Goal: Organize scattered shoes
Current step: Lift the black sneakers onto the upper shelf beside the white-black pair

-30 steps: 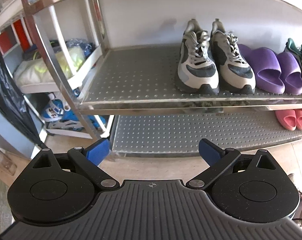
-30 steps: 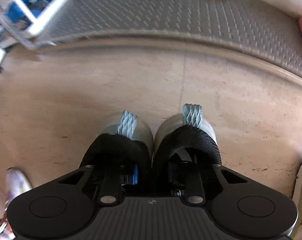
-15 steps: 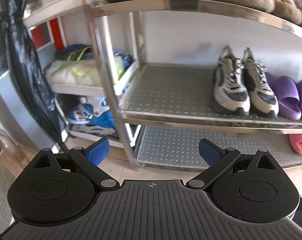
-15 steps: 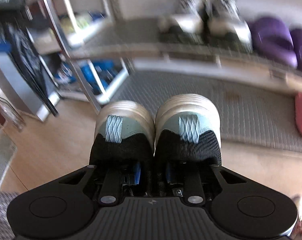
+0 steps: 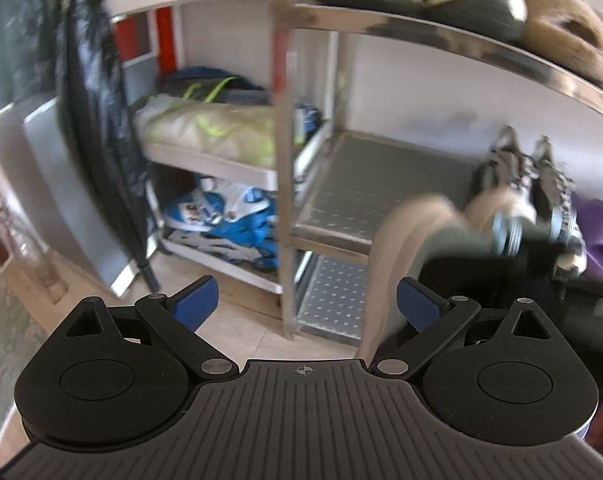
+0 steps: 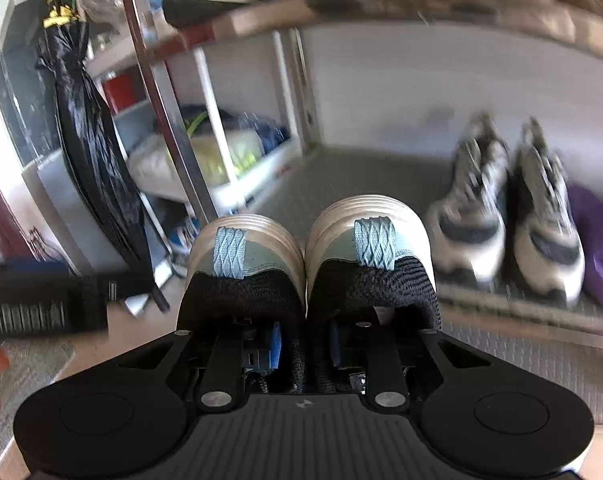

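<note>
My right gripper (image 6: pixel 305 344) is shut on a pair of shoes (image 6: pixel 369 236) with beige heels, black collars and light blue pull tabs. One finger sits inside each shoe and the inner walls are pinched together. The pair hangs in the air at the front edge of the middle shelf (image 6: pixel 341 176), left of the grey sneakers (image 6: pixel 509 216). In the left wrist view the carried pair (image 5: pixel 441 240) is a blur at the right. My left gripper (image 5: pixel 305 302) is open and holds nothing; it hovers over the floor near the rack's post.
Purple slides (image 5: pixel 597 236) stand right of the grey sneakers (image 5: pixel 541 184). Furry slippers (image 5: pixel 561 32) fill the top shelf. The bottom shelf (image 5: pixel 333 292) is bare at its left end. A black umbrella (image 6: pixel 85 140) hangs at left, beside a side rack holding bags (image 5: pixel 205 128) and blue skates (image 5: pixel 229 228).
My right gripper has lifted the pair from the floor up to the middle shelf's level. The left gripper has pulled back and swung left, and the carried pair has come into its view.
</note>
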Tool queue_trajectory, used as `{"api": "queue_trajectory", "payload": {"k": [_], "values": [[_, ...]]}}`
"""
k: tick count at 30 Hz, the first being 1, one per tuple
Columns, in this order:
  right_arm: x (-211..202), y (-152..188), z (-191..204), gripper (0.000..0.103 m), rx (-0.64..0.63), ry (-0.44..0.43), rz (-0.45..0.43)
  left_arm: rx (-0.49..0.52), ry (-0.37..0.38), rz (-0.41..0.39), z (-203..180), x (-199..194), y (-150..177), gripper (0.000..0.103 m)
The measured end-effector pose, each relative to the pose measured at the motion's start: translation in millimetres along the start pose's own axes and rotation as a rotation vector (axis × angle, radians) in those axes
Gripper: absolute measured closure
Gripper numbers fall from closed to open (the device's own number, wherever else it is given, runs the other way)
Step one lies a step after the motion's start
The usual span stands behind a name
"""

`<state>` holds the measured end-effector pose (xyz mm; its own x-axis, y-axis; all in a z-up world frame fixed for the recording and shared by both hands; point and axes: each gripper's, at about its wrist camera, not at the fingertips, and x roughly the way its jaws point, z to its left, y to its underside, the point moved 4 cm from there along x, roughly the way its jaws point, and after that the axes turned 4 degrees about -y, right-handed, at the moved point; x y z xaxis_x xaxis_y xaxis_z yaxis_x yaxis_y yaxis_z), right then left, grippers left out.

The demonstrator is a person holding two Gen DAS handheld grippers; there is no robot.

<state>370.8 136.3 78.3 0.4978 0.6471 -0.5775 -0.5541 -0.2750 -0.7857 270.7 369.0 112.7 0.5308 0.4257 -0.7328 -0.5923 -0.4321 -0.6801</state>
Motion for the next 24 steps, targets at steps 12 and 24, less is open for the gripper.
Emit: {"api": "queue_trajectory", "payload": {"k": [12, 24], "values": [[136, -79, -14, 0.054, -0.195, 0.351, -0.165, -0.031, -0.005, 0.036, -4, 16, -7, 0.005], [60, -39, -52, 0.024, 0.009, 0.116, -0.097, -0.003, -0.007, -0.003, -18, 4, -5, 0.004]]}}
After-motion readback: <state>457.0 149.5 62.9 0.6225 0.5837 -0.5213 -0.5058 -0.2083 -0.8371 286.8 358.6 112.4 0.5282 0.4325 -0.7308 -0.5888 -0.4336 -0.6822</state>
